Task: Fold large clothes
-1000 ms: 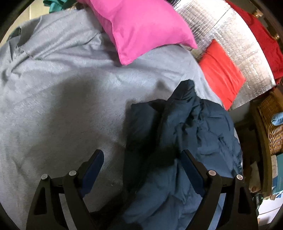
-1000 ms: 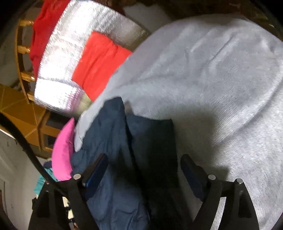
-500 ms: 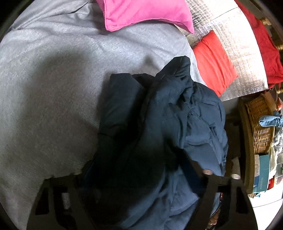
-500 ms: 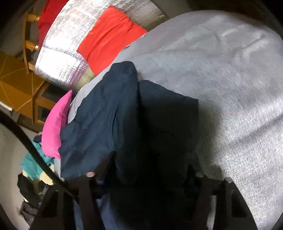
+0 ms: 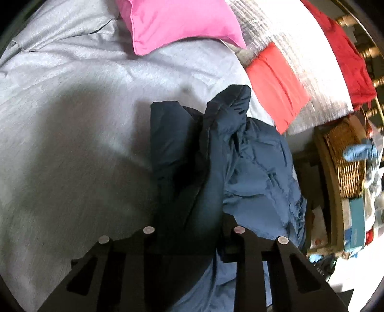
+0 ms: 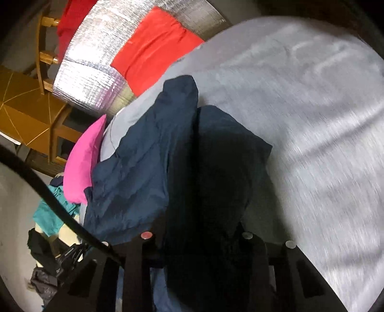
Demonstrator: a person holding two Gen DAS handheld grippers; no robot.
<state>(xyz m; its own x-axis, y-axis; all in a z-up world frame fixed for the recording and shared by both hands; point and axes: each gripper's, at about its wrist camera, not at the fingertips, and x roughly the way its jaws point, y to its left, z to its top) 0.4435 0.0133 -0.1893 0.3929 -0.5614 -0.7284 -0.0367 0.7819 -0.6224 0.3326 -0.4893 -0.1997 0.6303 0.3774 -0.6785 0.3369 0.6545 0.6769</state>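
Observation:
A dark navy padded jacket lies bunched on the grey bed cover, near its right edge. My left gripper is shut on a thick fold of the jacket, which hides the fingertips. In the right wrist view the same jacket fills the middle, and my right gripper is shut on another fold of it. The grey cover spreads to the right there.
A pink pillow lies at the head of the bed. A silver quilted sheet with red cloths hangs beside the bed. A wicker basket and clutter stand at the right. Wooden furniture and clothes are at the left.
Both grippers were open over the jacket a second ago. They have come down and closed on folds of it, and the jacket is bunched up between the jaws.

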